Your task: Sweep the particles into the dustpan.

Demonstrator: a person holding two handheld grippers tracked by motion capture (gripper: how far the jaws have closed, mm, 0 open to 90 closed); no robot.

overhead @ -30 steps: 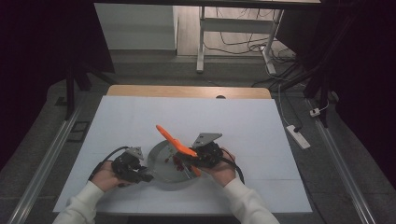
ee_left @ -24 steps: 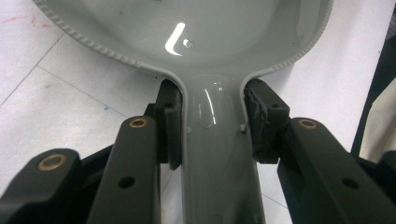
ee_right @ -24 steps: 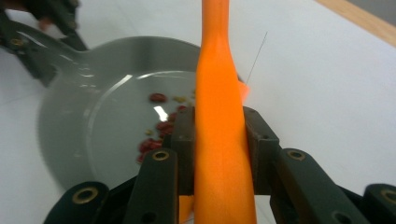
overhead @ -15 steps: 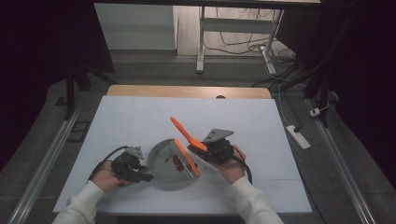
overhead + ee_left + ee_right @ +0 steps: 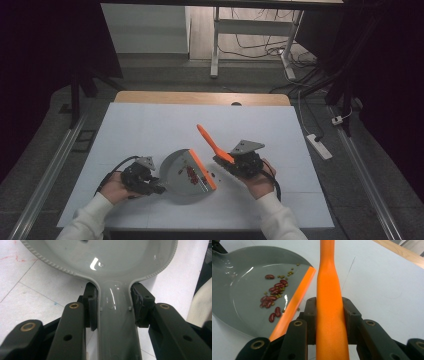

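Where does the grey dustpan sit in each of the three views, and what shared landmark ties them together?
High view: the grey dustpan lies low and centre on the white table, between the two grippers.
Left gripper view: its handle runs up the middle, clamped by the left gripper; the pan spreads across the top.
Right gripper view: upper left, holding red beans.
Shared landmark: the white table.

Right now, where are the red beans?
The beans lie inside the grey dustpan near the table's front middle in the high view, just behind its orange lip, between the left gripper and right gripper.
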